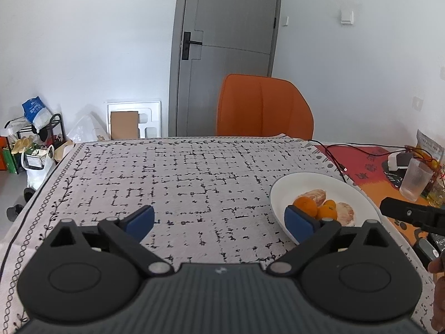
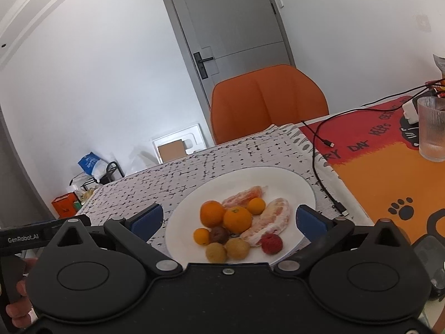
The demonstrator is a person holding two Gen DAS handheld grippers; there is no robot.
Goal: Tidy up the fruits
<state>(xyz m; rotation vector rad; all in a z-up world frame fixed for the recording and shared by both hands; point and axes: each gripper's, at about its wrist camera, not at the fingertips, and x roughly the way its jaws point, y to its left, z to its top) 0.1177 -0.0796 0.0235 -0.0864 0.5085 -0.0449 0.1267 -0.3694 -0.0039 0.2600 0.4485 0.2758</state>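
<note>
A white plate lies on the patterned tablecloth, and on it sit two oranges, two small kumquats, two peeled pomelo segments, a dark round fruit, two tan longans and a red lychee. My right gripper hangs open just in front of the plate, nothing between its blue pads. In the left wrist view the plate is at the right, partly hidden by one blue pad. My left gripper stands open over bare cloth, empty.
An orange chair stands behind the table's far edge. To the right lie an orange and red mat, a ribbed glass and black cables. Floor clutter sits at the left. The other gripper's tip shows at right.
</note>
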